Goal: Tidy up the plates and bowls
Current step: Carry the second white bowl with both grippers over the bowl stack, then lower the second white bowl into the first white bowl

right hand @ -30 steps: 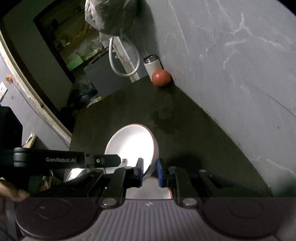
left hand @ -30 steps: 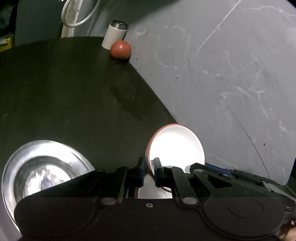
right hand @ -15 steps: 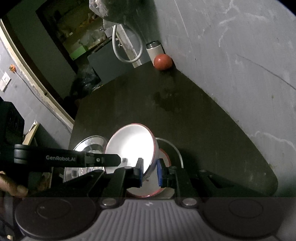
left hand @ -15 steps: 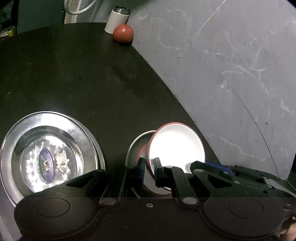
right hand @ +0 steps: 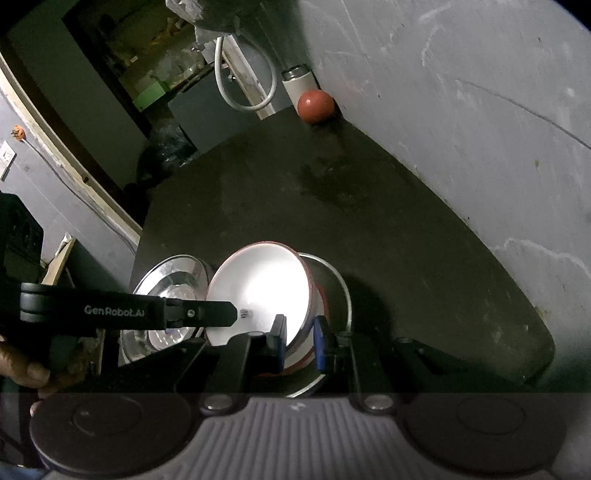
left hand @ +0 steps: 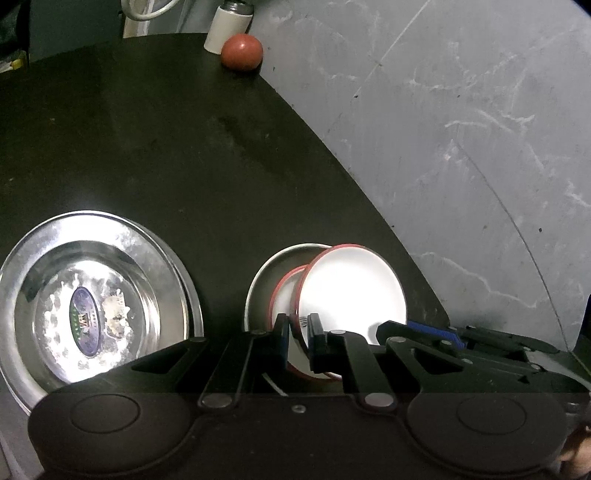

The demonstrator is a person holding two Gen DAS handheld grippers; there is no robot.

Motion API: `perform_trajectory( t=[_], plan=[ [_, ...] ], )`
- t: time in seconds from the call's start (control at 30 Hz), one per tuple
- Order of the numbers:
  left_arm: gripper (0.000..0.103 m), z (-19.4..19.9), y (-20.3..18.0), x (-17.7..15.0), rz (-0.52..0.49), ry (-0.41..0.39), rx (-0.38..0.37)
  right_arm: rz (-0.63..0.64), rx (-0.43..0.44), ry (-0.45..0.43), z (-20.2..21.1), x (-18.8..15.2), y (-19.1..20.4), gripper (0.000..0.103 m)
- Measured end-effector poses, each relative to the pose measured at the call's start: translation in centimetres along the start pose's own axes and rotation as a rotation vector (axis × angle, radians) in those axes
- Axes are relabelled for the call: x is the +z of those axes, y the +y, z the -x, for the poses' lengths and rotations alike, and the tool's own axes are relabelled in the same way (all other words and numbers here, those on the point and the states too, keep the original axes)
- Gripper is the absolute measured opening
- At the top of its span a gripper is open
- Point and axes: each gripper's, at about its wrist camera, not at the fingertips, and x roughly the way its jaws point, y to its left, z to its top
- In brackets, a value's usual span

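Observation:
A white bowl with a red rim (left hand: 351, 288) hangs tilted, held from both sides. My left gripper (left hand: 297, 325) is shut on its near rim. My right gripper (right hand: 299, 332) is shut on the opposite rim of the same bowl (right hand: 258, 288), and the left gripper's fingertips (right hand: 236, 314) reach in from the left. Just under it a steel bowl (left hand: 258, 280) stands on the dark table (left hand: 147, 147), with a second red-rimmed bowl (left hand: 286, 291) inside. The held bowl's lower edge dips into that steel bowl (right hand: 340, 284); whether they touch I cannot tell.
Stacked steel plates (left hand: 92, 295) lie left of the steel bowl. A red ball (left hand: 242, 51) and a white canister (left hand: 221, 29) stand at the table's far corner against the grey wall (left hand: 461, 147). A hand (right hand: 22, 369) holds the left gripper.
Both grippers have come down with the white bowl. The steel bowl with the second bowl and the steel plates have come into fuller view beneath it.

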Motion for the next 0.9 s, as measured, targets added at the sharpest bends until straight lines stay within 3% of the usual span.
perform_trajectory(
  t=[0.67, 0.9],
  plan=[
    [0.01, -0.3, -0.3, 0.2, 0.003, 0.016, 0.012, -0.008, -0.002, 0.029, -1.0, 0.3, 0.1, 0.017],
    [0.01, -0.4, -1.2, 0.5, -0.02, 0.046, 0.056, 0.001, -0.007, 0.038, -1.1, 0.3, 0.3, 0.017]
  ],
)
